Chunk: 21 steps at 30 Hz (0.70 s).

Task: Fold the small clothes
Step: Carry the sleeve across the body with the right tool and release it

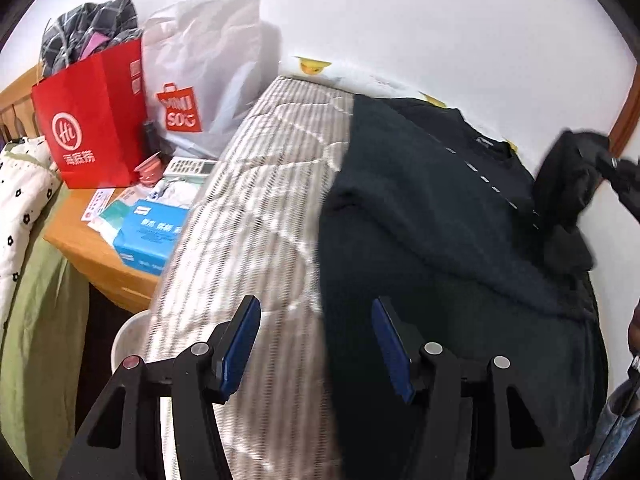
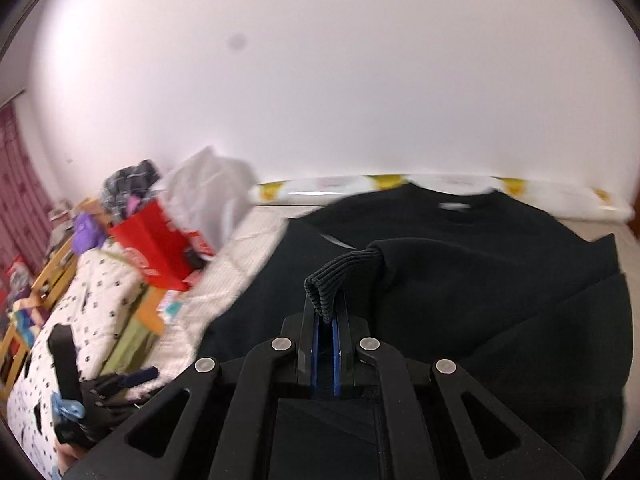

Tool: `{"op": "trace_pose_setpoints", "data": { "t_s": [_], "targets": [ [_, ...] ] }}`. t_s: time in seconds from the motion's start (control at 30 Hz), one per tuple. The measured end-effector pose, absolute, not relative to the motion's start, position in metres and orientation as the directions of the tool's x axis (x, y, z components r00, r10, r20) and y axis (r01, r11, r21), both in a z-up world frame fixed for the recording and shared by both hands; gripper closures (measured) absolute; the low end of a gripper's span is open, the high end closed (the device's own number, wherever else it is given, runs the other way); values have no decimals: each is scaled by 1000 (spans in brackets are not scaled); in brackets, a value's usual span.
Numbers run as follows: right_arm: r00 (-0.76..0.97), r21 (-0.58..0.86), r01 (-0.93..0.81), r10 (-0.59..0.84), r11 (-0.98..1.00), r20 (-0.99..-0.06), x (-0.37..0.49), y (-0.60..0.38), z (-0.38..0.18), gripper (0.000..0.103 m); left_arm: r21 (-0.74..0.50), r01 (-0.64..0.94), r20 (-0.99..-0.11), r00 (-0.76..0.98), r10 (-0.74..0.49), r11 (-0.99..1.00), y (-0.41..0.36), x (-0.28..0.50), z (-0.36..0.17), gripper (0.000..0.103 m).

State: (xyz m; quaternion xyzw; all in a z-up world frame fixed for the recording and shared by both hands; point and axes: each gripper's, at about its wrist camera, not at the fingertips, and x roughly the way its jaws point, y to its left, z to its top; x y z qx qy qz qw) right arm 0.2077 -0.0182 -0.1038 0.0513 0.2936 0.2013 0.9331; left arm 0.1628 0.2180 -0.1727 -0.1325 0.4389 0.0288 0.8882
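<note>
With the right tool (image 2: 326, 316) clenched only on the ribbed cuff (image 2: 340, 276) of the black sweater (image 2: 460, 280) spread on the bed (image 1: 256, 208), and the left tool (image 1: 316, 344) released above its left edge, a hard pull may slip the cuff or drag the body out of shape.

Left gripper (image 1: 316, 340): black linkage with blue pads (image 1: 236, 348), jaws standing wide apart with nothing between them, hovering over the bed edge.

Black sweatshirt (image 1: 420, 208): lying spread on the striped quilt (image 1: 256, 208), a dashed white line running across its upper part, collar toward the wall.

Right gripper (image 1: 580, 184): showing at the right edge, blurred, with black fabric bunching around it; whether it is clamping cannot be told from here.

Wooden bedside table (image 1: 100, 256): sitting left of the bed, carrying a red paper bag (image 1: 92, 128) with plaid cloth sticking out, a white Miniso bag (image 1: 200, 80), a blue tissue pack (image 1: 148, 236), a remote control (image 1: 188, 168).

White floral quilt (image 1: 20, 200): hanging at far left.
</note>
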Motion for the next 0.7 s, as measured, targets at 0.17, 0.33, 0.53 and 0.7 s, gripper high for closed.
{"op": "trace_pose_setpoints", "data": {
  "t_s": [0.17, 0.33, 0.53, 0.7],
  "targets": [
    [704, 219, -407, 457, 887, -544, 225, 20, -111, 98, -225, -183, -784, 617, -67, 957, 228, 165, -174, 46],
    [655, 245, -429, 487, 869, -578, 227, 8, -127, 67, -277, -118, -767, 624, -146, 953, 208, 181, -169, 45],
    [765, 62, -322, 298, 945, -571, 199, -64, -134, 49, -299, -24, -755, 618, -221, 954, 173, 216, -157, 45],
    [775, -41, -159, 99, 986, -624, 186, -138, -160, 49, -299, 3, -745, 624, -235, 954, 154, 249, -151, 46]
  ]
}}
